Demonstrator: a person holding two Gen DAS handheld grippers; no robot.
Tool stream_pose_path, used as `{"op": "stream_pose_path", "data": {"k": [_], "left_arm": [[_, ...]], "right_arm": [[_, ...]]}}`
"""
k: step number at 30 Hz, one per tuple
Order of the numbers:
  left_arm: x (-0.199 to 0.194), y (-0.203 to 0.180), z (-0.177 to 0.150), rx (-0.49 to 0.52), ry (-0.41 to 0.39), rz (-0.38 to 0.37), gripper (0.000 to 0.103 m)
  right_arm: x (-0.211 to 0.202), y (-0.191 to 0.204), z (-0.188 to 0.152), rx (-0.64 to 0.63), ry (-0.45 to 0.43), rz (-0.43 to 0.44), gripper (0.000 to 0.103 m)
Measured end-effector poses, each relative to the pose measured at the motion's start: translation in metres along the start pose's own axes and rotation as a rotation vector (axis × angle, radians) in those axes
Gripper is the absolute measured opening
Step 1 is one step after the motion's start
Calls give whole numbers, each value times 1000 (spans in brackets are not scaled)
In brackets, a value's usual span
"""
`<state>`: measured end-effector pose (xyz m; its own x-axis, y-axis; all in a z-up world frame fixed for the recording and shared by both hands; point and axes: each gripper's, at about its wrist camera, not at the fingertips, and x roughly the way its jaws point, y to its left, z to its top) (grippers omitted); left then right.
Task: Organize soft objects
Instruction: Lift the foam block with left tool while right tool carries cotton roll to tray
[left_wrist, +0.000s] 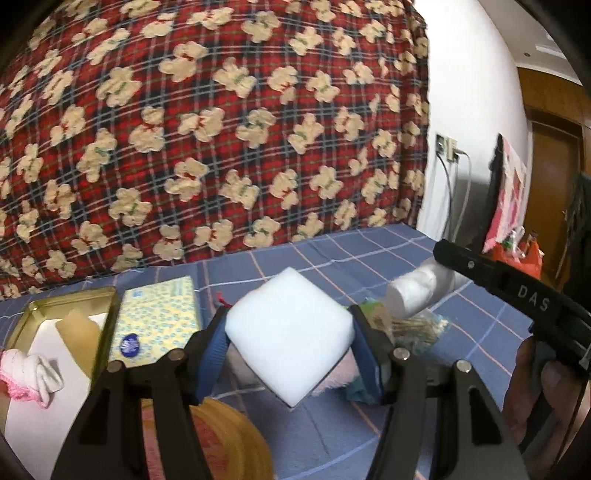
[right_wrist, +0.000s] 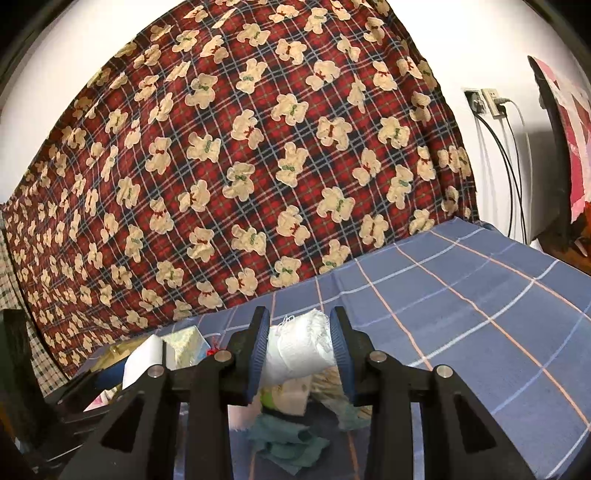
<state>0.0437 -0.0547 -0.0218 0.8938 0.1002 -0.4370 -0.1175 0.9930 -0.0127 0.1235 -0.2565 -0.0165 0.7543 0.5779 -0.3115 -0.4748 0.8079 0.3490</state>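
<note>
Left gripper (left_wrist: 290, 341): I have its 2 blue pads clamped on the white foam block (left_wrist: 290, 334), 1 pad on each side face, with the block turned corner-down and lifted clear of the blue checked cloth (left_wrist: 332, 258).
Right gripper (right_wrist: 299, 354): I have it closed on a white gauze roll (right_wrist: 299, 350), gripped across its middle and held above the cloth; from the left wrist view the same roll (left_wrist: 417, 295) shows at the far right under the black arm of that gripper.
Foam block handling: I judge it very light and springy. It dents where the pads press, so it should not slip, but a harder squeeze would only deform it. The flat side faces are the right hold, as now.
Gauze roll handling: soft, light, with a frayed end. I judge that a grip across the body is safer than 1 at the loose end, which could unwind.
Open tin (left_wrist: 55, 314): near left, gold-rimmed, already holding a pale piece, and beside it lies a pink-edged white cloth (left_wrist: 33, 373).
Tissue pack (left_wrist: 159, 321): just right of the tin, yellow with blue print.
Loose pile: a teal cloth (right_wrist: 288, 439) and a packet of cotton swabs (left_wrist: 421, 330) lie below and beside the grippers.
Risk: I judge the foam could catch the tin rim if lowered corner first.
</note>
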Motion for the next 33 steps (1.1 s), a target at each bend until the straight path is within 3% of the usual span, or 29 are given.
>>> {"op": "stream_pose_path", "data": {"k": [20,33], "left_arm": [[-16,37,12,-70,-84,199,62],[-27,63,16,-163,-122,244,62]], "right_arm": [[19,22,15,14,-26,39,37],[24,39,28,3,-48,71,37]]}}
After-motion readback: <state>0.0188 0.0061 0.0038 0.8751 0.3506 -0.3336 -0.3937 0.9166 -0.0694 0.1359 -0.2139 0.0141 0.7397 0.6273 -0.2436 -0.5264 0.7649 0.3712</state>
